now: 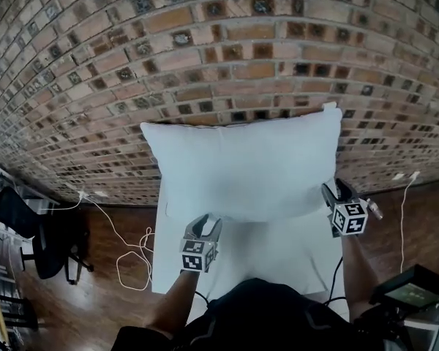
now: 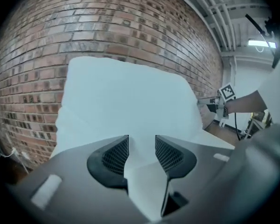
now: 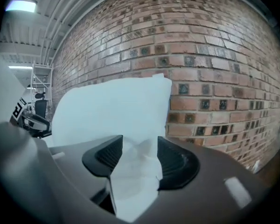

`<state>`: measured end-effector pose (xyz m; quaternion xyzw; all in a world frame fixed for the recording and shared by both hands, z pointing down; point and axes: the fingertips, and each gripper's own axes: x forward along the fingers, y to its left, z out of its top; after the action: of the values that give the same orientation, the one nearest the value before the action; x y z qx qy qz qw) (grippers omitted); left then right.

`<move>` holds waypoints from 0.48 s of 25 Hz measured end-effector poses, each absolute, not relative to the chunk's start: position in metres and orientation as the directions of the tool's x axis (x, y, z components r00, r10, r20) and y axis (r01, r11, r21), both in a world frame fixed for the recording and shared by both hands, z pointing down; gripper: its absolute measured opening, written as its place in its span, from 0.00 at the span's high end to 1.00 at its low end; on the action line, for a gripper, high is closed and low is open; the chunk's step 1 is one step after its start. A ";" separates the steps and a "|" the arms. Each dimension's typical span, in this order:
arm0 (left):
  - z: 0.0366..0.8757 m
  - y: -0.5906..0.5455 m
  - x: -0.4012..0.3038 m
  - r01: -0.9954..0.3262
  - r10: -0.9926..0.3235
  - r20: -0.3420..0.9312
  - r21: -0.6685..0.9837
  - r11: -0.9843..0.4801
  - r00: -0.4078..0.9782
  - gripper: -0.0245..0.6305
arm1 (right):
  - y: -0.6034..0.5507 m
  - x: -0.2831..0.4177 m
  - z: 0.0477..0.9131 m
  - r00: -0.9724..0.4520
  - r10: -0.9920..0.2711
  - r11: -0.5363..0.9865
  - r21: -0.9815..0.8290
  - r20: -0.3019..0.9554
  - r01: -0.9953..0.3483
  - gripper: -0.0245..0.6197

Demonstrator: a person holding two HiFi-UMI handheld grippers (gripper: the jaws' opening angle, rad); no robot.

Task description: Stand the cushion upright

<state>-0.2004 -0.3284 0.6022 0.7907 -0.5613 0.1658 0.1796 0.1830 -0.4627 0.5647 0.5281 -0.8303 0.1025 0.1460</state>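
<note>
Bright, even indoor light is seen all round, tbh; ceiling strip lights (image 3: 19,5) are caught glowing in both gripper views. The brick wall (image 1: 219,42) is bent hard by fisheye distortion, corners are blacked out, and the close foreground is rendered soft.

This looks like a workshop or lab in an industrial building. It has a bare brick wall (image 1: 219,42), a wooden floor (image 1: 88,298) with loose cables (image 1: 134,258) trailing across it, an office chair (image 1: 29,225), exposed ceiling pipes (image 2: 221,17), a strip light (image 2: 261,44) and a metal ladder frame (image 3: 39,77).
</note>
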 end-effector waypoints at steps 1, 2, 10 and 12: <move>0.603 -0.324 -0.189 -0.937 -0.818 0.464 0.099 -0.335 0.342 0.70 | -0.454 0.181 0.562 -0.413 -0.843 0.433 -0.019 0.344 -0.901 0.59; 0.603 -0.318 -0.179 -0.928 -0.809 0.462 0.104 -0.359 0.365 0.70 | -0.445 0.179 0.560 -0.421 -0.841 0.440 -0.024 0.340 -0.898 0.59; 0.574 -0.288 -0.157 -0.926 -0.853 0.361 0.137 -0.353 0.378 0.70 | -0.390 0.149 0.539 -0.526 -0.800 0.535 -0.055 0.288 -0.843 0.64; 0.557 -0.283 -0.153 -0.927 -0.875 0.307 0.150 -0.344 0.375 0.70 | -0.380 0.142 0.526 -0.556 -0.790 0.559 -0.068 0.258 -0.826 0.64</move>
<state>-0.1528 -0.2826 0.5571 0.8152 -0.5525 0.0862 0.1506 0.1415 -0.3798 0.5256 0.4605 -0.8773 0.0910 0.0994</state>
